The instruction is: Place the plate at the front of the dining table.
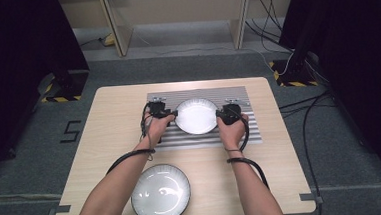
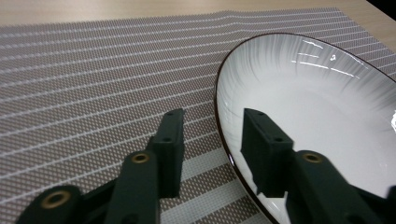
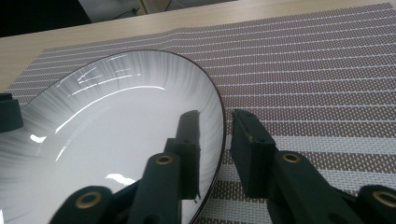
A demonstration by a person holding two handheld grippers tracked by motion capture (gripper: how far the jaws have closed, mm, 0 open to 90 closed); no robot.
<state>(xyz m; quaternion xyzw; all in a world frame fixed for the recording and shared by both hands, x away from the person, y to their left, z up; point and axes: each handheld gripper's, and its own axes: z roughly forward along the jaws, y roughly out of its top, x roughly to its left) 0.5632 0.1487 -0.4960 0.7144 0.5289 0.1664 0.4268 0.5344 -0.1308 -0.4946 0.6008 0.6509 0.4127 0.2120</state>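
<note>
Both tools straddle the plate point(image 1: 196, 116) on the mat point(image 1: 250, 134), left tool point(image 2: 212, 140) and right tool point(image 3: 217, 140) each gaping across opposite rims, not yet clamped, so lifting looks ahead.

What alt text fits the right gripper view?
The right gripper straddles the dark rim of a white plate, one finger over the plate, the other outside. The plate rests on a striped placemat on a wooden table.

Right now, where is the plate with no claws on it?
In the high view, the dark-rimmed plate sits at the table's near edge, between the person's forearms.
</note>
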